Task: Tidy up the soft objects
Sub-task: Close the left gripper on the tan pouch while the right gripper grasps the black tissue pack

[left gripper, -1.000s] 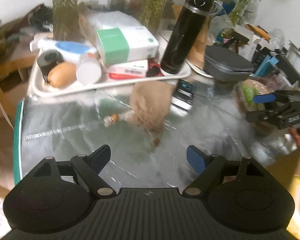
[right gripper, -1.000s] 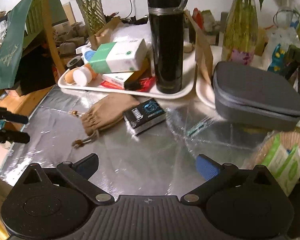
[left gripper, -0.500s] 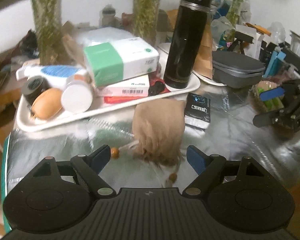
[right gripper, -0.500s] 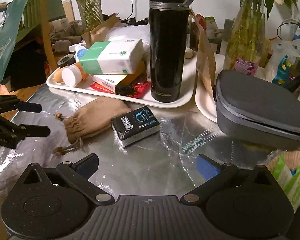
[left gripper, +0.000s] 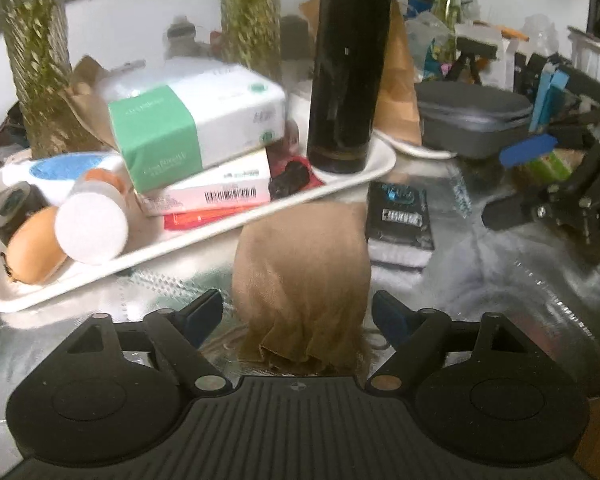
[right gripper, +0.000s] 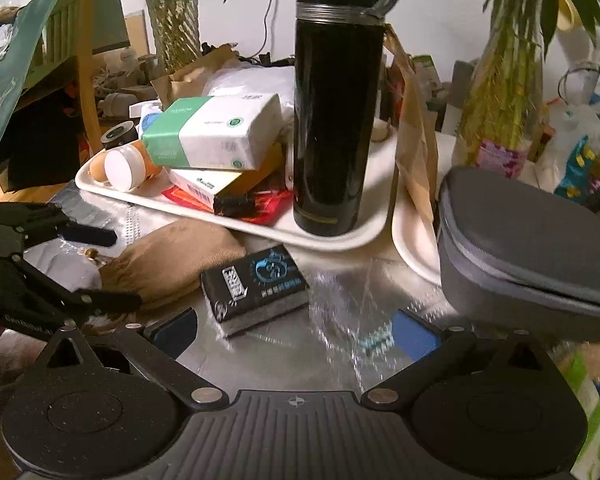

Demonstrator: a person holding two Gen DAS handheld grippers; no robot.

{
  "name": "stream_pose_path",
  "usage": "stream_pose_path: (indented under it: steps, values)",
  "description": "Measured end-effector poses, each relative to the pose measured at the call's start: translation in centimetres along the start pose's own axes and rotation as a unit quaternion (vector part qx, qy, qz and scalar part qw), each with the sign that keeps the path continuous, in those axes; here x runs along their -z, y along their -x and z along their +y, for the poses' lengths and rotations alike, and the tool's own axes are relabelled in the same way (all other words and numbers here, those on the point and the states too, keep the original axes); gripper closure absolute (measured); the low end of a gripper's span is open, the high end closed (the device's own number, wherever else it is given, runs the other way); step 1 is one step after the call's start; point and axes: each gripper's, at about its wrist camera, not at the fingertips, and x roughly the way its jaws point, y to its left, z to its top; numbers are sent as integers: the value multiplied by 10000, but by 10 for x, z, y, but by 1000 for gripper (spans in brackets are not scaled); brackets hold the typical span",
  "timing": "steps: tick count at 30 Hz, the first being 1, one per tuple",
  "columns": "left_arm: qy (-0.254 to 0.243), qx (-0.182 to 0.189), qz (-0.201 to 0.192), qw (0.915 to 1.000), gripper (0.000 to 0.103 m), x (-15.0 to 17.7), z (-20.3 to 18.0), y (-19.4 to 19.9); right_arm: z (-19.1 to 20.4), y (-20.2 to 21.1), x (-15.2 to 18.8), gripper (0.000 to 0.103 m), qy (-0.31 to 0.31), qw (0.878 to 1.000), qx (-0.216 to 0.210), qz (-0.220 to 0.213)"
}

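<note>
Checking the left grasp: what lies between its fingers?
The tan drawstring pouch lies between the open left gripper fingers, untouched, in the left wrist view.

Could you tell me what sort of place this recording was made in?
Probably a lived-in home: a cluttered table with a white tray of household items, a tissue pack, a black thermos, and vases of bamboo.

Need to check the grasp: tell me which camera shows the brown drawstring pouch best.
The left wrist view. The brown drawstring pouch lies centred between the open left gripper, its gathered mouth nearest the camera. The right wrist view shows the pouch from the side, partly hidden behind the left gripper's fingers.
</note>
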Motion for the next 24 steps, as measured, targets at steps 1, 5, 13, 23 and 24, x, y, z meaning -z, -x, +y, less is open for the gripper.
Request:
stream_pose_path:
  steps: [1, 5, 13, 23, 24]
  values:
    - [-29, 28, 81, 10000, 32, 1, -1, -4, 1, -2, -1, 0, 41, 10000, 5, -9]
    - [-326, 59, 136, 9994, 60, 5, -10, -4, 8, -13, -2, 0, 313, 9995, 21, -104]
    - [73, 76, 198, 9997, 81, 5, 7, 1, 23, -39, -5, 0, 847, 9961, -175, -143]
    - [314, 80, 164, 9993, 82, 6, 18, 4, 20, -70, -7, 26, 781, 9953, -496, 268]
    - [332, 53, 161, 9993, 82, 6, 19, 5, 20, -69, -8, 26, 833, 9950, -446, 308]
